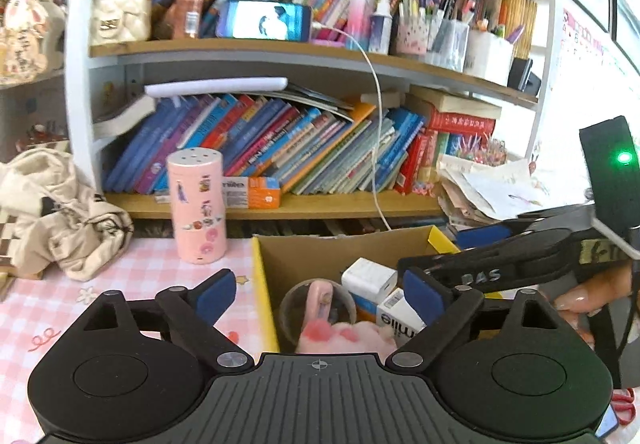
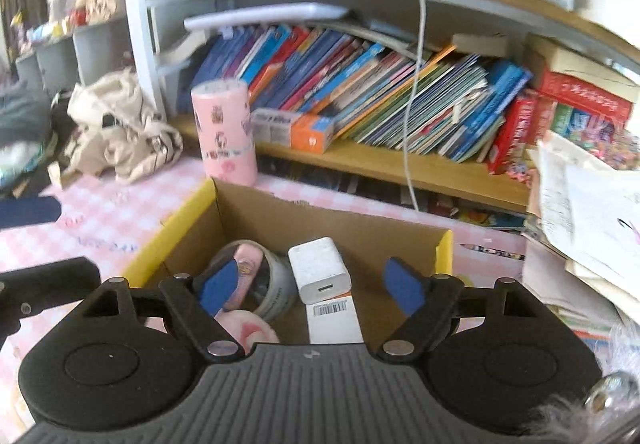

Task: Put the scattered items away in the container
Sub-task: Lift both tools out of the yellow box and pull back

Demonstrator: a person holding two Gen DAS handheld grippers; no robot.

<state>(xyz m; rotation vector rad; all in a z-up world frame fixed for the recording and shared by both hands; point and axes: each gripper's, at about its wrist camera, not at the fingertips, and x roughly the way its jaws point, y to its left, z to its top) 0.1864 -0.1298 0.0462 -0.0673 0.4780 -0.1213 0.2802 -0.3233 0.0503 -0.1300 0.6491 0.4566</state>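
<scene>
Two spread hand-held grippers, left [image 1: 316,296] and right [image 2: 314,290], hover over the cardboard box [image 2: 256,211] holding a white charger [image 2: 320,270].

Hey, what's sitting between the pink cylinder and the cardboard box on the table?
Nothing: in the left wrist view only bare pink checked tablecloth lies between the pink cylinder and the cardboard box.

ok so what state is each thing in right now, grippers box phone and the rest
left gripper: open, empty, over the box
right gripper: open, empty, over the box
cardboard box: open-topped, partly filled
white charger: lying in the box
phone: screen lit, cable plugged in
pink canister: upright on the table, outside the box
</scene>
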